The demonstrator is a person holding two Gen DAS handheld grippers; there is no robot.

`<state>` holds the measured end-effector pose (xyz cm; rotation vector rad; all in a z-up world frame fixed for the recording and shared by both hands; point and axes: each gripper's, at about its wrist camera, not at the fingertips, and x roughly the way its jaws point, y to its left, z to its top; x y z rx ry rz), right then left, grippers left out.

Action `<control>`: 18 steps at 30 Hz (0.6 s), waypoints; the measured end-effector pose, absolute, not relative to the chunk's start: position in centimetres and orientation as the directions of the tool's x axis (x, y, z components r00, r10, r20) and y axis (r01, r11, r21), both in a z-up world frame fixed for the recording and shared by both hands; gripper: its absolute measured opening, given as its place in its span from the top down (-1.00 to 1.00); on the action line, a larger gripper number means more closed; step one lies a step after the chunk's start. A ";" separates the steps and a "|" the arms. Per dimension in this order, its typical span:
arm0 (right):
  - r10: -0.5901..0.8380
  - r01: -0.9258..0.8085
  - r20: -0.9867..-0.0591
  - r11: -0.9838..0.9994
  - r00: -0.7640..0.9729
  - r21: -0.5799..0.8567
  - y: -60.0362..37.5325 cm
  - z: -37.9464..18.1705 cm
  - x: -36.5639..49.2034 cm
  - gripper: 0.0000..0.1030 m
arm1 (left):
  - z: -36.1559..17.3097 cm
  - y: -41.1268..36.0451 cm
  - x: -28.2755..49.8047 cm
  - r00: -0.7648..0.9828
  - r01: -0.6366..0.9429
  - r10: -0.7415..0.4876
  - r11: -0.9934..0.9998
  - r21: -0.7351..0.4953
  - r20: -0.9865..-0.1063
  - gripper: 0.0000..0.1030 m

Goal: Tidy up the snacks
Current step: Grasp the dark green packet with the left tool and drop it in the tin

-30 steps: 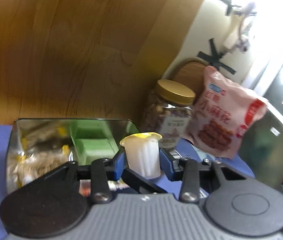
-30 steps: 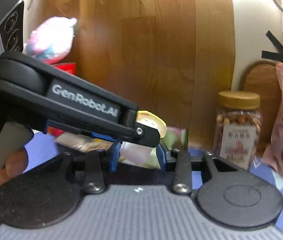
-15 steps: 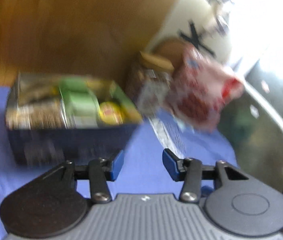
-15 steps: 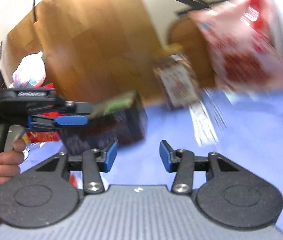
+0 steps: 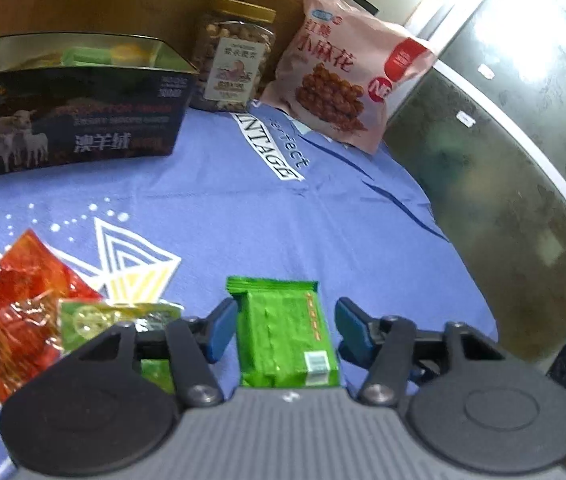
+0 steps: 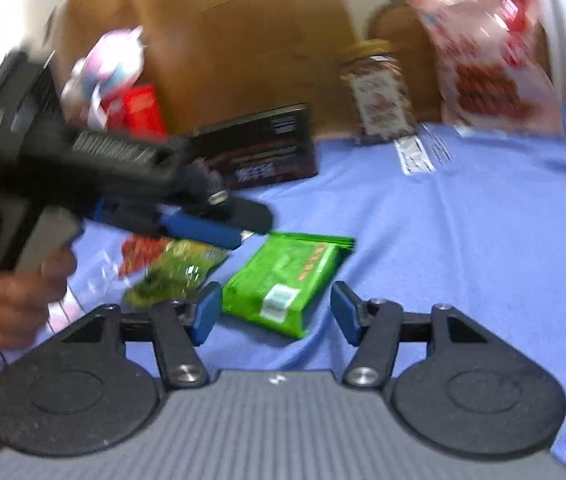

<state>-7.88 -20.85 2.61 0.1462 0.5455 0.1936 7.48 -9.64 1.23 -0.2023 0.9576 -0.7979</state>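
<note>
- Left gripper (image 5: 286, 330): blue fingers (image 5: 219, 330) spread wide, one on each side of a green packet (image 5: 287, 334), neither pad touching it.
- Green packet flat on the blue cloth (image 5: 243, 208), long axis along the fingers, white barcode label at the near end, a red-and-yellow strip down its right side; lettering too small to read.
- Right gripper (image 6: 270, 311): fingers likewise spread, nothing between the pads; same packet (image 6: 287, 280) just ahead, lying at a slant, barcode end nearest.
- Seen from the right wrist: left gripper held pistol-style in a hand (image 6: 15, 296), low over the cloth, tips just over the packet's far left corner; view blurred.
- Left of the packet: a small green-and-yellow pouch (image 5: 111, 316), partly under the left finger, overlapped by a red crinkled wrapper (image 5: 15, 304).
- Bare cloth ahead of the packet, with white triangle print and the words "perfect" and "VINTAGE"; cloth edge curving away on the right against a grey speckled surface (image 5: 515, 184).
- Far left: open dark tin (image 5: 75, 120) with sheep picture and "澳羊绒", green and yellow snacks inside.
- Beside it, a clear nut jar (image 5: 237, 64) with gold lid; label unreadable.
- Far right: pink bag (image 5: 343, 76) reading "小麻花", leaning upright, near the jar.
</note>
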 end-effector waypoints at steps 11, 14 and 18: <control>0.140 -0.125 -0.522 0.990 0.841 0.063 -20.1 1.5 -7.8 -0.05 | 0.0 -11.3 5.3 0.340 0.539 -0.619 0.746 -0.392 -0.708 0.21; 0.152 -0.114 -0.498 0.988 0.854 0.107 -20.5 2.1 -8.2 0.01 | 0.8 -10.9 5.0 0.349 0.535 -0.630 0.742 -0.404 -0.694 0.22; 0.184 -0.135 -0.454 0.981 0.872 0.138 -20.3 3.5 -7.3 0.02 | 2.7 -9.6 5.0 0.410 0.538 -0.639 0.745 -0.394 -0.651 0.22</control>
